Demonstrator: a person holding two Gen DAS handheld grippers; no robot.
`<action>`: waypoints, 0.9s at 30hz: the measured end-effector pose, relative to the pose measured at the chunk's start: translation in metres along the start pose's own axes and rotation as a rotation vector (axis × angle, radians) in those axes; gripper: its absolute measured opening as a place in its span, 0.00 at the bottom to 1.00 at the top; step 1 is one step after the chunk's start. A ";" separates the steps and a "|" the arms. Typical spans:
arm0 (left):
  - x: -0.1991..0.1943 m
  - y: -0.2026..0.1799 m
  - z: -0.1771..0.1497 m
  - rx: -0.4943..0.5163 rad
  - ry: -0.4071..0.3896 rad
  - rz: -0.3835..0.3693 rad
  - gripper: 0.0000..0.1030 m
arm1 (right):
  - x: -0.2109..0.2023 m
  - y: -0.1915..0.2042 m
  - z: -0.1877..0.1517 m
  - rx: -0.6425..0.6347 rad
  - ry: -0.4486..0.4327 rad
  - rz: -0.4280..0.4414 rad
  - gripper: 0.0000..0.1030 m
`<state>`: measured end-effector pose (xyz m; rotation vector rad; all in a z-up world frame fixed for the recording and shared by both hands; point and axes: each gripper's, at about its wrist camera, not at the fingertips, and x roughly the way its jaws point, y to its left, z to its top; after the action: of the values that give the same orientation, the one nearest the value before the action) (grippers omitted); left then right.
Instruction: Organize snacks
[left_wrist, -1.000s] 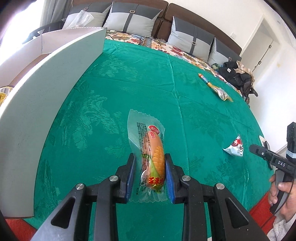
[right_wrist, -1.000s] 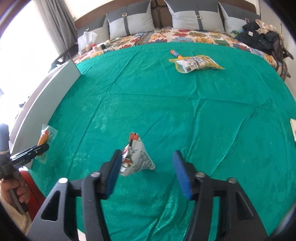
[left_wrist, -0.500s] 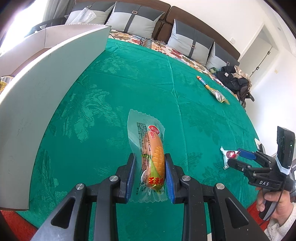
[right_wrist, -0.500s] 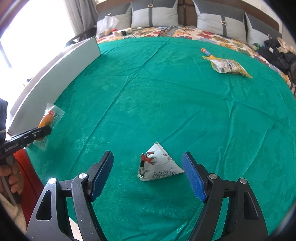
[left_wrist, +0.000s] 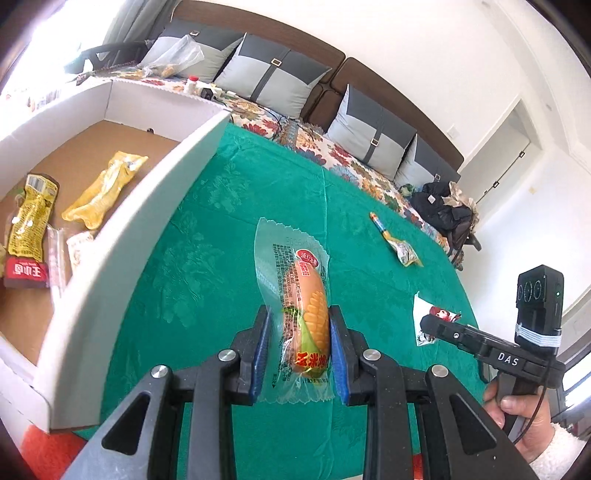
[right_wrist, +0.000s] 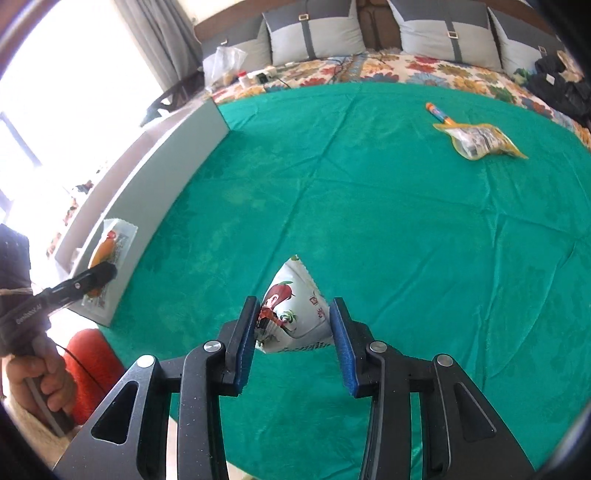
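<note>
Left gripper (left_wrist: 297, 350) pinching corn sausage pack (left_wrist: 301, 310), frame centre, beside white box (left_wrist: 155, 206) at left. Right gripper (right_wrist: 291, 332) closing on triangular snack bag (right_wrist: 291, 310), lower centre. Risks: slippery film slipping out; bag crushing; pack catching box wall.

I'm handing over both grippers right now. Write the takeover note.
Left gripper: shut on the corn sausage pack, held beside the white box.
Right gripper: jaws closing around the triangular snack pouch, pads at its sides.
Done: several yellow and red packets already lie in the box.
Left: box both held snacks, then fetch the yellow pouch and the orange stick far across the green cloth.
</note>
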<state>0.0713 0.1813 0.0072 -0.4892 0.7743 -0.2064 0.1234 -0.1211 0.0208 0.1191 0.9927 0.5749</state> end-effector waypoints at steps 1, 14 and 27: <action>-0.012 0.007 0.010 0.000 -0.024 0.026 0.28 | -0.002 0.021 0.015 -0.026 -0.016 0.047 0.39; -0.095 0.173 0.054 -0.151 -0.059 0.507 0.65 | 0.066 0.259 0.083 -0.223 0.057 0.391 0.68; -0.056 0.079 0.018 -0.020 -0.053 0.353 0.82 | 0.066 0.047 0.010 -0.311 0.020 -0.195 0.70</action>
<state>0.0445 0.2758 0.0139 -0.3679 0.7982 0.1415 0.1401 -0.0460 -0.0068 -0.2577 0.9107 0.5443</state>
